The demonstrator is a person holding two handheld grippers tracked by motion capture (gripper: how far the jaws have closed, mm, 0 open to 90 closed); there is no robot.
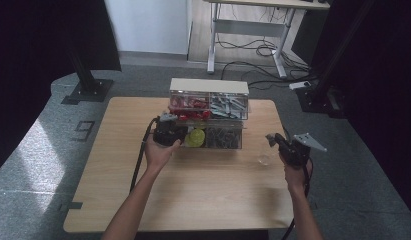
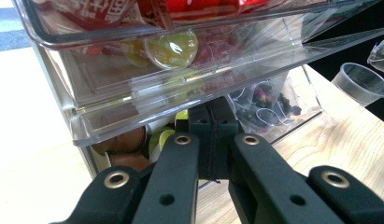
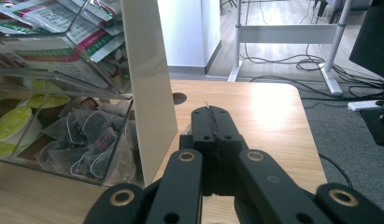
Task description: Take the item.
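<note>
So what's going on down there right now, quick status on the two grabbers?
Left gripper shut, up against the clear drawer organizer. Right gripper shut, empty, off to the side. Small clear cup on the table by the right gripper.

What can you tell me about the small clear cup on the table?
The small clear cup looks like thin see-through plastic. It stands upright and seems empty. It rests on the wooden table, to the right of the clear drawer box and apart from it. The right gripper is close by; whether it touches the cup is unclear.
</note>
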